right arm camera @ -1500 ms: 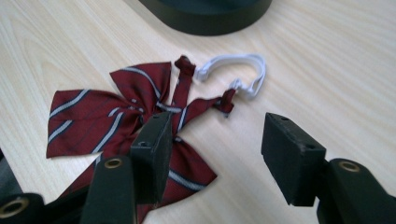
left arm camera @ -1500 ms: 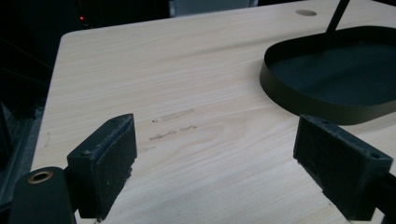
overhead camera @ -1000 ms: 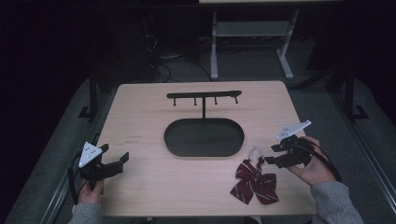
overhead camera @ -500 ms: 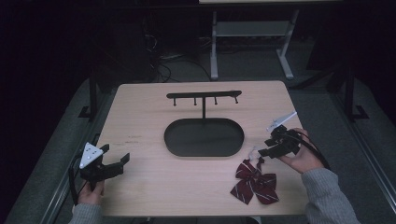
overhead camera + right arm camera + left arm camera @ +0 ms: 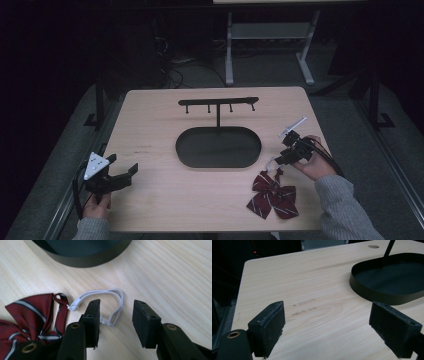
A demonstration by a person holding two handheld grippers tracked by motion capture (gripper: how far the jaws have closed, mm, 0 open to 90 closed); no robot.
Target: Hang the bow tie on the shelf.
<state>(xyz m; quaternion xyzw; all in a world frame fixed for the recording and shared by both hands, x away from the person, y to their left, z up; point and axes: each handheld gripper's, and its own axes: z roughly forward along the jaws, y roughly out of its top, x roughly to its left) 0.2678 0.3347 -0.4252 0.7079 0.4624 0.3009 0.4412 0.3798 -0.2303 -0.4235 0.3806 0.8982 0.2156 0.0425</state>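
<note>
A dark red striped bow tie (image 5: 272,195) (image 5: 27,315) lies on the table near its front right. Its white elastic loop (image 5: 107,302) (image 5: 270,163) curls out toward the black oval tray (image 5: 218,147) (image 5: 85,250). My right gripper (image 5: 278,159) (image 5: 116,320) is open and points down at the loop, with one strand lying between its jaws and nothing pinched. At the front left corner my left gripper (image 5: 121,170) (image 5: 327,327) stands wide open over bare wood, nothing between its pads.
From the back of the tray rises a thin post carrying a black hanger bar (image 5: 218,102) with several small pegs. The wooden table (image 5: 150,135) ends close to my left gripper. Dark floor and a white table frame (image 5: 270,45) lie beyond.
My right gripper has swung inward and tipped down over the elastic loop beside the bow tie. The left gripper has stayed put.
</note>
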